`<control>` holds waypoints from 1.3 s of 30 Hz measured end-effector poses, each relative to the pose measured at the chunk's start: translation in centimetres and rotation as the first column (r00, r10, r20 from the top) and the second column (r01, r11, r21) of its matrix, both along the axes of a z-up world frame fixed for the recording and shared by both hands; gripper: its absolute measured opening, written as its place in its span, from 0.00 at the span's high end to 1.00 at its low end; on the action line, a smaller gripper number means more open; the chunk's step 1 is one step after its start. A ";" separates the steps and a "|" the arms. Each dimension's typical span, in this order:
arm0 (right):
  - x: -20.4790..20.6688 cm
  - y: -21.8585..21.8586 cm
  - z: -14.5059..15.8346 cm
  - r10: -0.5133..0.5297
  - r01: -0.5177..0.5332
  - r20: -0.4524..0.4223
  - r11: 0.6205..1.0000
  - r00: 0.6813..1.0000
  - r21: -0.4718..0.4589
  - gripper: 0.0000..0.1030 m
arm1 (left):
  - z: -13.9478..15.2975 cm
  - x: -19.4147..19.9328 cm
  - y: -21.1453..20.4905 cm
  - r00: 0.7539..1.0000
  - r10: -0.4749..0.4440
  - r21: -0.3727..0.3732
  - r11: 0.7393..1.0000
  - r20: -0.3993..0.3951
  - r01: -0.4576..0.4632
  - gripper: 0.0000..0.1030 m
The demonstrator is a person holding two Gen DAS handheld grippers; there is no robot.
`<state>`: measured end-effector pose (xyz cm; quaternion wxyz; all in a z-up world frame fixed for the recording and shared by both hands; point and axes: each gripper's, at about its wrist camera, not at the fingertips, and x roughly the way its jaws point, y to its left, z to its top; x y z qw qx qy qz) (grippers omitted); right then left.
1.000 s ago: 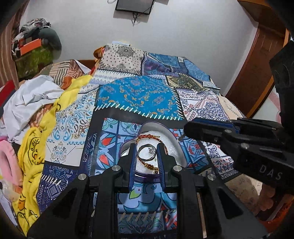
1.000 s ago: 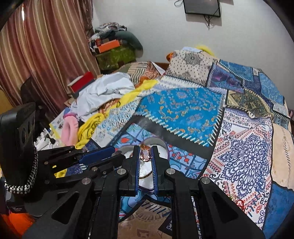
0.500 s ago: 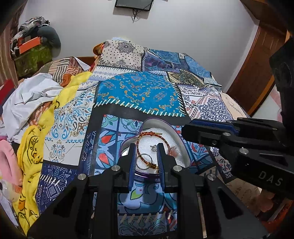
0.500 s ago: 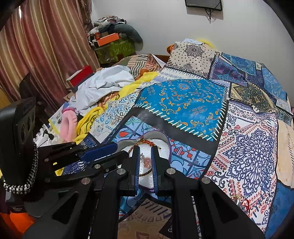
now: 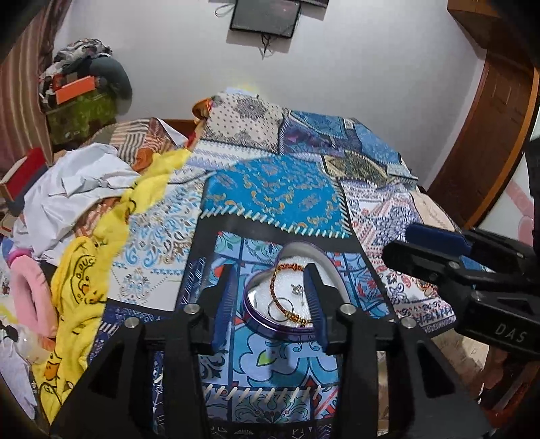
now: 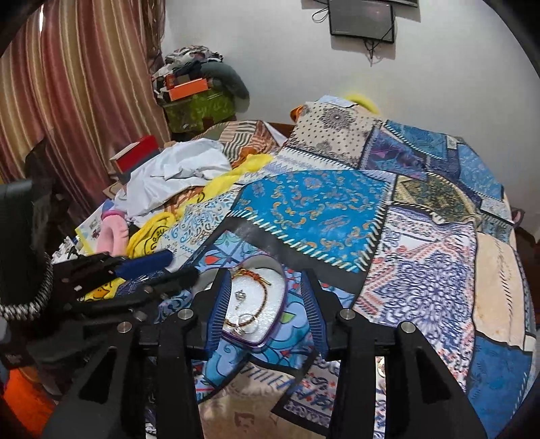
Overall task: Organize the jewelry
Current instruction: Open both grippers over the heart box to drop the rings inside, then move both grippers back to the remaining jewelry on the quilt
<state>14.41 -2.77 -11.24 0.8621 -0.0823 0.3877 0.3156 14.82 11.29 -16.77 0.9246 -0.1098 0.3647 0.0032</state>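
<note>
1. While both hand-held grippers hang over the bed [image 5: 270, 199], I can see the heart-shaped tray [image 5: 256, 314] sitting on the patchwork bedspread, purple rim, white padded inside.
2. My left hand-held gripper [image 5: 270, 304] has its jaws opening right now. The tray shows in the gap between the blue pads, but they aren't pressing on anything, so it's holding nothing.
3. Same deal with my right hand-held gripper [image 6: 266, 304]: jaws opening, tray [image 6: 270, 334] visible between the pads, no grip on it or on any jewelry.
4. Jewelry is all lying in the tray. There's a beaded bracelet [image 5: 287, 310], gold and reddish-orange, looping around most of the white pad. From the right wrist view it's the same bracelet [image 6: 260, 304] curving across the middle.
5. A thin silver ring [image 5: 279, 308] lies at the near end of the tray, overlapping the bracelet loop.
6. A small silver pendant or charm [image 5: 297, 289] sits inside the loop, closer to the middle. Too small for me to tell exactly what it is.
7. In the left wrist view the right gripper pokes in from the right side, its fingertips near the tray but apart from it. In the right wrist view the left one comes in from the left the same way.
8. Off to the left side of the bed there's a heap of clothes: a yellow garment [image 5: 81, 280], white fabric [image 5: 74, 189], something pink [image 5: 27, 290].
9. A dark screen [image 6: 361, 20] hangs on the wall behind the bed, striped curtain [image 6: 84, 101] on the left.
</note>
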 end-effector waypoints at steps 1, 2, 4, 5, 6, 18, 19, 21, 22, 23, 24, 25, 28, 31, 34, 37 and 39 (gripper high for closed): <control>-0.1 -0.4 0.1 -0.010 0.010 0.003 1.000 1.000 0.003 0.57 | 0.3 -0.1 -0.1 1.000 0.007 0.006 1.000 0.007 -0.007 0.53; -0.1 -0.8 0.2 -0.019 0.019 0.007 1.000 1.000 0.005 0.56 | 0.4 -0.1 -0.1 1.000 0.013 0.011 1.000 0.012 -0.013 0.48; -0.2 -1.7 0.5 -0.038 0.038 0.013 0.999 0.999 0.008 0.55 | 0.8 -0.3 -0.3 0.999 0.028 0.023 0.999 0.021 -0.029 0.43; -0.2 -2.1 0.6 -0.045 0.045 0.015 0.999 0.999 0.010 0.55 | 0.9 -0.3 -0.4 0.999 0.030 0.024 0.999 0.022 -0.030 0.43; -0.3 -2.4 0.7 -0.051 0.051 0.016 0.999 0.999 0.012 0.55 | 1.0 -0.2 -0.5 0.999 0.028 0.023 0.999 0.020 -0.029 0.43; -0.6 -9.0 1.8 -0.165 0.163 0.026 0.986 0.986 0.042 0.54 | 2.4 0.5 -5.4 0.998 -0.053 0.035 0.998 0.021 0.052 0.41; -0.6 -9.7 1.8 -0.175 0.174 0.026 0.984 0.984 0.045 0.54 | 2.5 0.7 -6.0 0.998 -0.063 0.037 0.997 0.022 0.062 0.40; -0.6 -10.9 2.0 -0.196 0.195 0.028 0.980 0.980 0.050 0.54 | 2.7 1.0 -7.0 0.997 -0.079 0.042 0.996 0.022 0.078 0.40; -0.7 -11.4 2.1 -0.204 0.202 0.029 0.978 0.979 0.052 0.54 | 2.8 1.2 -7.7 0.995 -0.093 0.044 0.995 0.022 0.091 0.40; -0.7 -12.0 2.1 -0.214 0.212 0.031 0.976 0.976 0.054 0.54 | 2.9 1.3 -8.2 0.995 -0.102 0.046 0.994 0.021 0.101 0.40; -0.7 -12.5 2.2 -0.224 0.222 0.031 0.973 0.974 0.056 0.54 | 3.0 1.5 -8.7 0.993 -0.114 0.049 0.992 0.020 0.113 0.40; -0.7 -13.1 2.2 -0.234 0.232 0.030 0.971 0.972 0.059 0.54 | 3.0 1.6 -9.2 0.992 -0.124 0.051 0.991 0.019 0.123 0.39; -0.7 -14.7 2.1 -0.258 0.256 0.020 0.964 0.966 0.068 0.54 | 3.0 2.1 -10.7 0.988 -0.153 0.058 0.987 0.012 0.152 0.34; -0.7 -15.8 1.9 -0.273 0.271 0.014 0.961 0.962 0.061 0.54 | 2.3 2.7 -11.9 0.984 -0.177 0.051 0.983 -0.009 0.177 0.31; -0.6 -16.7 1.3 -0.281 0.281 0.007 0.959 0.960 0.049 0.54 | 1.1 3.4 -13.2 0.978 -0.202 0.054 0.977 -0.046 0.205 0.31; -0.5 -17.3 0.4 -0.284 0.284 -0.013 0.958 0.959 0.033 0.54 | -0.1 3.8 -14.2 0.967 -0.240 0.034 0.969 -0.087 0.243 0.31; -0.4 -17.5 -0.4 -0.285 0.286 -0.035 0.958 0.958 0.026 0.54 | -0.7 4.0 -14.8 0.961 -0.256 0.029 0.965 -0.099 0.260 0.31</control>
